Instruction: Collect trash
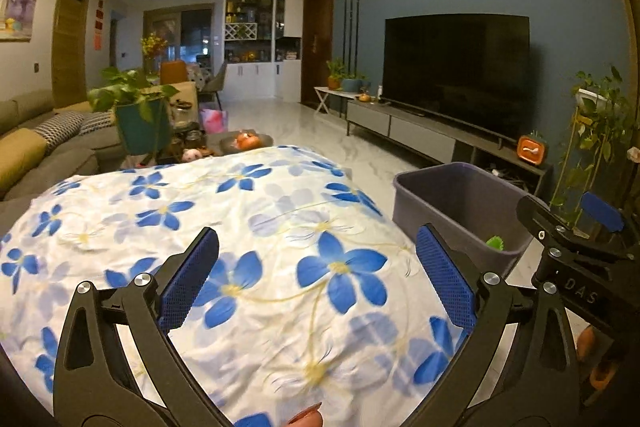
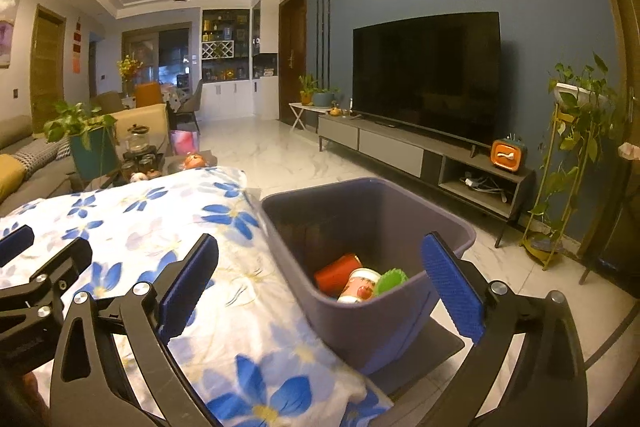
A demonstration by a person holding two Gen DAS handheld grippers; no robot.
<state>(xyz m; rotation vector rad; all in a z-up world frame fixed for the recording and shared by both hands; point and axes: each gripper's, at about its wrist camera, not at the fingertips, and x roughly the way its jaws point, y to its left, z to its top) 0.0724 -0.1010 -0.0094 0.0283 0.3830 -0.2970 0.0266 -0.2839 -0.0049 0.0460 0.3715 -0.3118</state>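
A white cloth [image 1: 224,235] printed with blue flowers on pale yellow stems covers the table; a purple-grey bin [image 2: 372,331] holds a red can [image 2: 336,273], a white cup with red print [image 2: 360,285] and a green piece [image 2: 390,279]

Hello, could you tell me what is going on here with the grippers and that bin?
A person is clearing trash with a gripper in each hand. Both the left gripper and the right gripper are wide open, with nothing between their fingers. The grey bin beside the floral cloth already holds a red can, a printed cup and a green item. No trash shows on the visible part of the cloth.
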